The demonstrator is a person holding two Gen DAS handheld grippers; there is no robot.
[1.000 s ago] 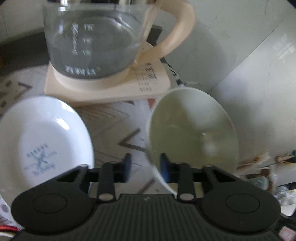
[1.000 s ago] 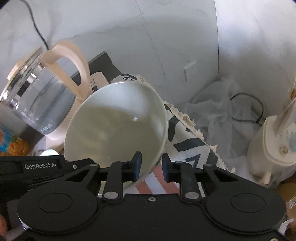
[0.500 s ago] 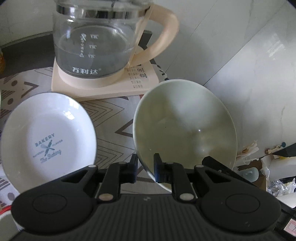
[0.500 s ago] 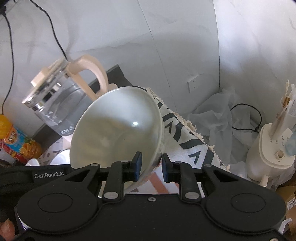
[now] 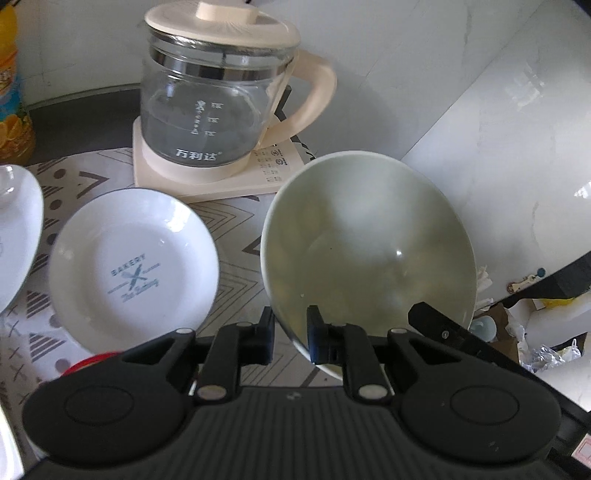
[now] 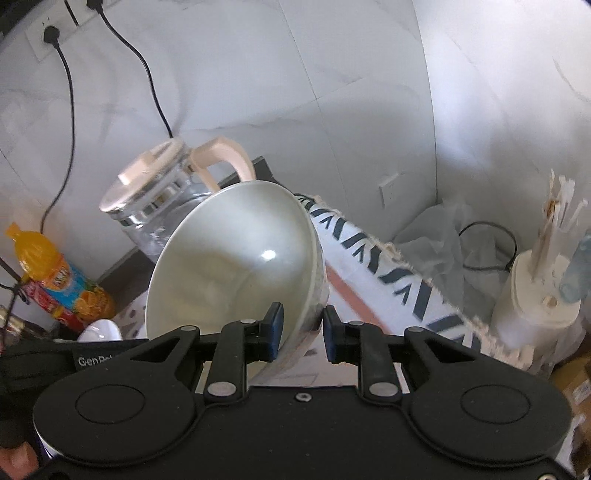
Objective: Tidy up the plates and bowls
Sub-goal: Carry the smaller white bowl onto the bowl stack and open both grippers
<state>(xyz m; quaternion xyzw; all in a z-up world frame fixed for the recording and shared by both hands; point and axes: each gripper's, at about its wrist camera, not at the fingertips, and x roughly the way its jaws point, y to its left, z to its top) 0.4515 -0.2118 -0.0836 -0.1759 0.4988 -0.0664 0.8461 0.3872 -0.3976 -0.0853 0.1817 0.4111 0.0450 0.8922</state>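
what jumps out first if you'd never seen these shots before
The pale green bowl fills the middle, tilted and lifted off the patterned cloth, with the left gripper and right gripper each clamped on its rim. Behind stands a glass kettle; left of the bowl lies a white Bakery plate.

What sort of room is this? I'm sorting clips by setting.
Most likely a home kitchen or dining corner. A glass kettle stands on its base on a patterned tablecloth beside a white plate, a juice bottle stands near the tiled wall, and cords run to a wall socket.
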